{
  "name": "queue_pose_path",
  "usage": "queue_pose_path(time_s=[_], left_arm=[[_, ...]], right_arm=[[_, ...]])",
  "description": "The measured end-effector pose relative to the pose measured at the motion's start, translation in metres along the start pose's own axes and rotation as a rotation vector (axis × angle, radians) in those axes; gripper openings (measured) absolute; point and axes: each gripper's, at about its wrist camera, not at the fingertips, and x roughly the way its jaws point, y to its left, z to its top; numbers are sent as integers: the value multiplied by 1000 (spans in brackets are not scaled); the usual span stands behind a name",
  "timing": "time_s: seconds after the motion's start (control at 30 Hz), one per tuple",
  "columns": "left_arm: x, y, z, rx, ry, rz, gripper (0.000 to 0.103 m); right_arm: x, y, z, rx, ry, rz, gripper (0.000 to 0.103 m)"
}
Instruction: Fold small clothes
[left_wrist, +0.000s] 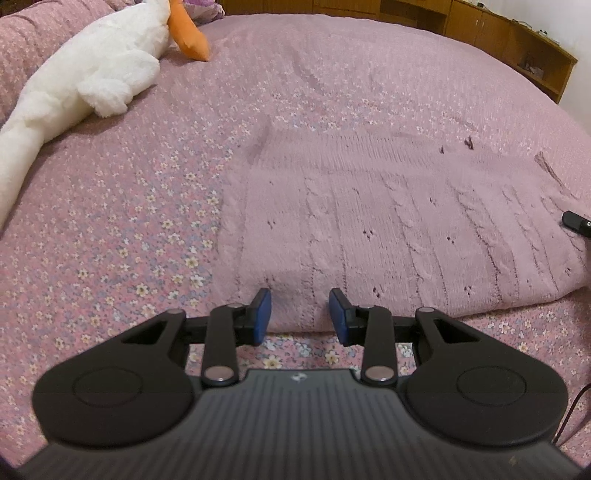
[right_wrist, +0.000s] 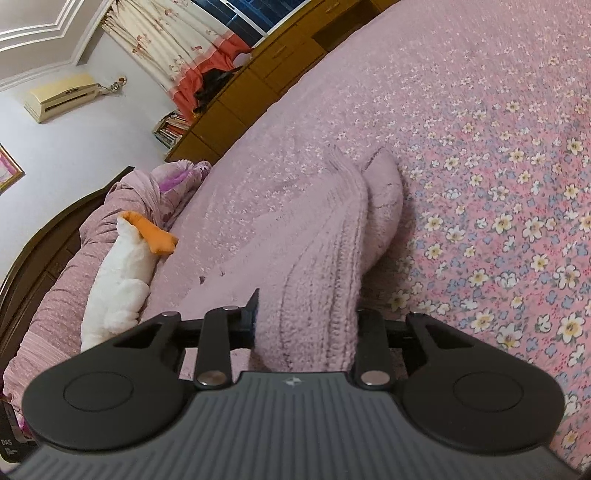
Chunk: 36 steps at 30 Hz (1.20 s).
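Floral pink bedspread (left_wrist: 122, 236) spread over a wide bed, small yellow and blue flowers on pink, lightly creased toward the far side. Wooden cabinets (left_wrist: 509, 40) along the far edge of the bed; in the right wrist view the same run of wooden cabinets (right_wrist: 236, 107), books stacked at its end, a flowered curtain (right_wrist: 184, 48) above, a cream air conditioner (right_wrist: 61, 96) on the pale wall, a dark wooden headboard (right_wrist: 40, 240) at left. White plush toy (left_wrist: 92, 77) with orange beak (left_wrist: 188, 35) lying along the bedding near the headboard, well apart from the work area; also seen in the right wrist view (right_wrist: 122, 277). Pink knitted garment (left_wrist: 388, 221) flat on the bedspread, cable ribs running toward the near hem, almost the same colour as the cover. Left gripper (left_wrist: 300, 314) hovering at the near hem, blue pads (left_wrist: 263, 314) apart, nothing pinched between them. Right gripper (right_wrist: 306, 317) clamped on a lifted fold of the garment (right_wrist: 317, 266), fabric bunched between the fingers and hiding the right-hand pad; raised ridge of knit blocking the bedspread beyond. Dark tip of the other gripper (left_wrist: 576, 223) at the garment's right edge in the left wrist view
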Motion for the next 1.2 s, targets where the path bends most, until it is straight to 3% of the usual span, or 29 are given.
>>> queue_pose_path(time_s=[0.27,0.93,1.2], left_arm=[[-5,10,13,17,-6,7,37],[-12,51,43,54,-17,37,37],[-15,65,44,49,-26,39,37]], right_arm=[[-5,21,2,-87,-13,-36,35],[-13,97,8,-181,-21,-9,34],[-8,146,6,-315,23,2,32]])
